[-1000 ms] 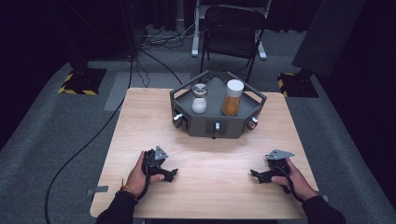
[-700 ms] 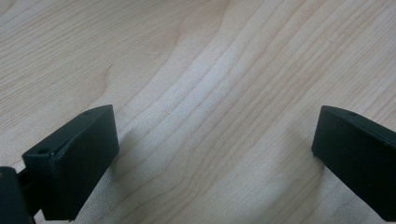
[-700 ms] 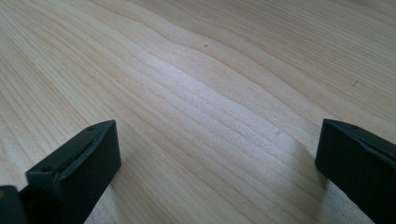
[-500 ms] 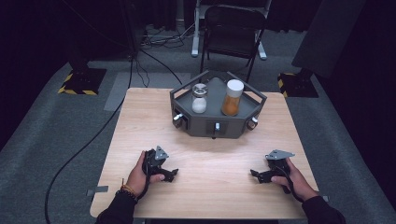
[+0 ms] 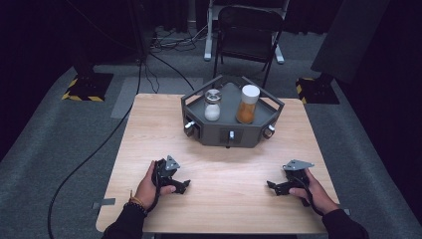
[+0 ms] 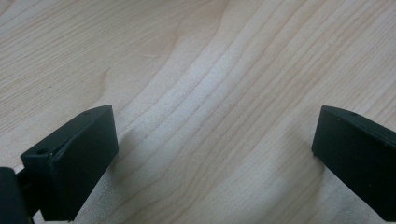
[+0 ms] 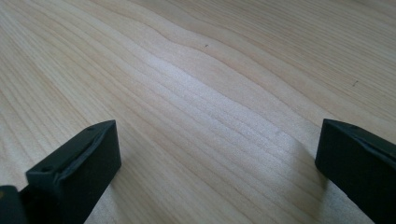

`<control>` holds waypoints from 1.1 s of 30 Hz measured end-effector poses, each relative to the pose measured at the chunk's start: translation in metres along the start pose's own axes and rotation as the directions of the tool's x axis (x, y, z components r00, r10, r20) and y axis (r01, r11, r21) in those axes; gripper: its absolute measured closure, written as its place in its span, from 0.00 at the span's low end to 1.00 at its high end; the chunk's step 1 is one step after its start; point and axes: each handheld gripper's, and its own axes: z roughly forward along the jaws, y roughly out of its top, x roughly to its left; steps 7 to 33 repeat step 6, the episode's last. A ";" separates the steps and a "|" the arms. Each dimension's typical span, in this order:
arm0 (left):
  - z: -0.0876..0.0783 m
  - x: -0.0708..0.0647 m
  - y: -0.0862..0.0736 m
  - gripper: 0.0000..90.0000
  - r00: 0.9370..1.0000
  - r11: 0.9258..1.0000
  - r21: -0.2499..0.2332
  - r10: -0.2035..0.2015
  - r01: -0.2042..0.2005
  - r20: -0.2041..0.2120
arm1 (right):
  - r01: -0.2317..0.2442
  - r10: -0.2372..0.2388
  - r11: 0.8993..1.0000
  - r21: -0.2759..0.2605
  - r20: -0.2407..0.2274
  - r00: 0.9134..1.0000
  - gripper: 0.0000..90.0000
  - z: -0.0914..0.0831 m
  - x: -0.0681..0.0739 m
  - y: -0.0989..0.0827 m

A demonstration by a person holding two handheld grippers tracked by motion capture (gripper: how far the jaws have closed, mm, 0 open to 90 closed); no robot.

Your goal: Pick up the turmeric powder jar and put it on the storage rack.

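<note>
A dark grey hexagonal tray (image 5: 249,134) stands at the far middle of the wooden table (image 5: 149,124). In it are a small clear jar with white contents (image 5: 212,105) and a taller jar with orange contents and a white lid (image 5: 247,104). My left gripper (image 5: 183,186) rests on the table near the front left, open, jaws wide apart over bare wood (image 6: 210,121). My right gripper (image 5: 271,186) rests at the front right, also open, with bare wood (image 7: 215,116) between its jaws. Both point inward toward the table's middle.
A black folding chair (image 5: 249,30) stands behind the table. Cables (image 5: 99,149) run over the grey carpet at the left. Stand bases with yellow-black tape (image 5: 82,87) sit at both sides. Metal knobs (image 5: 189,125) stick out of the tray's front walls.
</note>
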 end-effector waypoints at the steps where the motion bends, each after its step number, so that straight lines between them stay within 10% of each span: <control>1: 0.000 0.000 0.000 0.00 1.000 1.000 0.001 -0.001 0.001 -0.001 | 0.000 0.000 1.000 0.000 0.000 1.000 0.00 0.000 0.000 0.000; 33: 0.001 0.000 0.001 0.00 1.000 1.000 0.001 -0.001 0.001 0.000 | 0.002 -0.002 1.000 0.000 -0.002 1.000 0.00 0.000 -0.001 0.000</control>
